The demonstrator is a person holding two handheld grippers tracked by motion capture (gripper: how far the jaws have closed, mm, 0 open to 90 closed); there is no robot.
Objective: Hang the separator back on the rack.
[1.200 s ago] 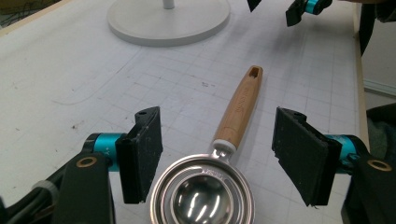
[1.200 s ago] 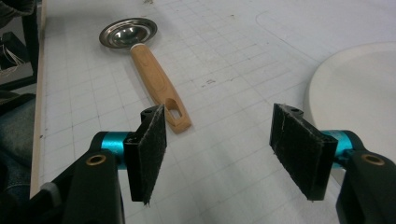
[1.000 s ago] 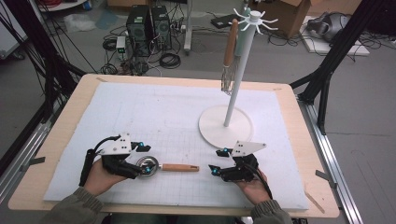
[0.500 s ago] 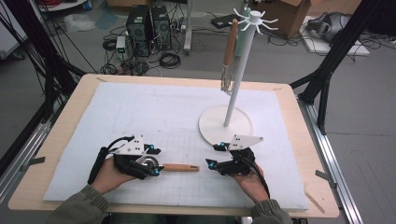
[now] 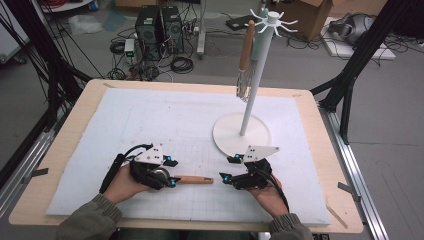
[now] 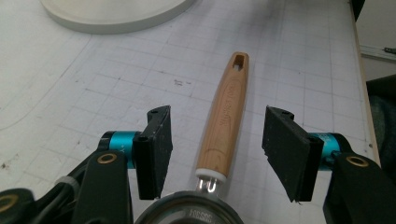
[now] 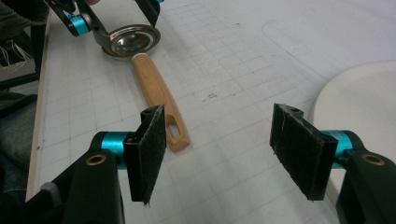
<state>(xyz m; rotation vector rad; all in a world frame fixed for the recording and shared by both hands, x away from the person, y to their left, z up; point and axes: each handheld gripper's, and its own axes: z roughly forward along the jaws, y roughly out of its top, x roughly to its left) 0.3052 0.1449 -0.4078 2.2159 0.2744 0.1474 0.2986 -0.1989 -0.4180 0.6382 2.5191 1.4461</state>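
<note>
Strainer (image 5: 186, 179) lies flat on the white mat (image 5: 150, 120), near the front edge, between the two grippers; long axis runs left-right across the table in the high view; metal bowl end at the person's left, wooden handle pointing right toward the right gripper (image 5: 229, 168); hang-hole end of the handle sits just short of that gripper's jaws.

Left gripper (image 5: 170, 172): jaws straddle the handle near the bowl junction, pads on either side with visible gaps, not pressing; they have just been closing, handle between them; left gripper view shows the handle (image 6: 225, 121) running straight away from the camera, slightly tilted right.

Right gripper: jaws wide apart, nothing between them; handle tip lies just beside its left pad in the right gripper view (image 7: 173, 130).

Versus a second ago: left gripper has slid right, from the mat's left toward the middle, strainer along with it; right gripper roughly where it was; white stand (image 5: 242, 134) and its hanging whisk (image 5: 245, 65) unchanged.
</note>
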